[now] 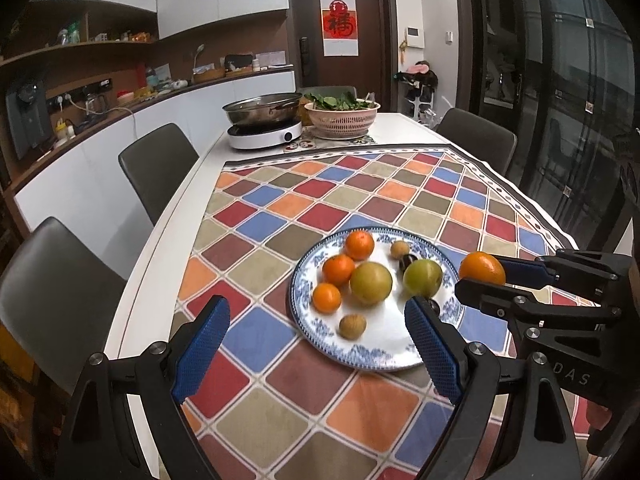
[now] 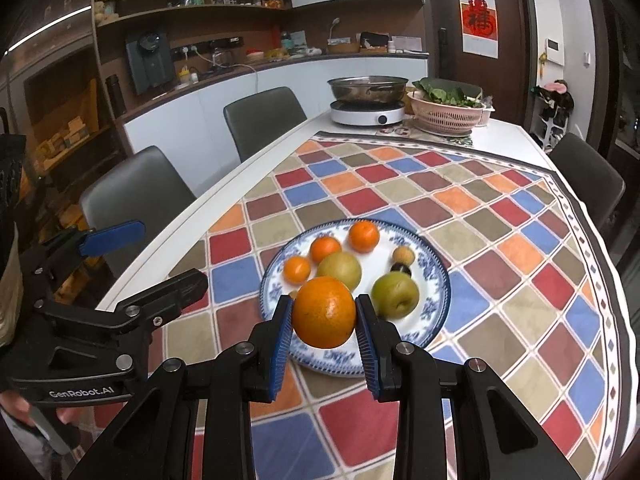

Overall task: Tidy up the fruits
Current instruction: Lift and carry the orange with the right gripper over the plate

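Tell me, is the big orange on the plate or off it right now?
Off it. The big orange is clamped between the right gripper's blue pads, held above the plate.

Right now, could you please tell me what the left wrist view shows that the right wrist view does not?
Only the left wrist view shows the open left hand-held gripper head on, with nothing between its pads, and the walnut-like fruit near the plate's front.

Only the right wrist view shows both blue pads of the right hand-held gripper pressing the large orange.

Both show the blue-patterned plate, three small oranges and two green fruits on the checked cloth.
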`<state>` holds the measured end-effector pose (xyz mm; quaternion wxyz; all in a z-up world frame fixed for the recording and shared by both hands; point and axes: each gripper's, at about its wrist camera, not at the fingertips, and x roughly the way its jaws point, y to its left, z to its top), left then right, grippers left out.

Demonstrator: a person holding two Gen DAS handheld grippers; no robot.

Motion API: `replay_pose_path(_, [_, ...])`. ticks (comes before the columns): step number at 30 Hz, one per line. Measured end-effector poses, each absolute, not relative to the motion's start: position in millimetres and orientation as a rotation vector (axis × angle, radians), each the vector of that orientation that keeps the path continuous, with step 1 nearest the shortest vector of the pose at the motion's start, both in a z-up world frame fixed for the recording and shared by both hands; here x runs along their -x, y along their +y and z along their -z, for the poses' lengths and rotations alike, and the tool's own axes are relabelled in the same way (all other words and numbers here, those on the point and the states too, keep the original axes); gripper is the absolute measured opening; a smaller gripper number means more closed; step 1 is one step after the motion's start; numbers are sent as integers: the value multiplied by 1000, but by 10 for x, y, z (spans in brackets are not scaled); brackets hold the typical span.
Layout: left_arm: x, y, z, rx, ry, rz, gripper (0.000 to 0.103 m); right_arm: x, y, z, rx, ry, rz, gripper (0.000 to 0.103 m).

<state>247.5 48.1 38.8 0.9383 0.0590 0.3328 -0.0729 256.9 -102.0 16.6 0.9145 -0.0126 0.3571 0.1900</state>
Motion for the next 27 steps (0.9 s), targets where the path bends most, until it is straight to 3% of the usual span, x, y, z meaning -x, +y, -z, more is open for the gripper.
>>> replay_pose_path(27, [-3530, 517, 3, -101, 784, 178, 90, -3694, -1021, 214, 20, 861, -347, 32])
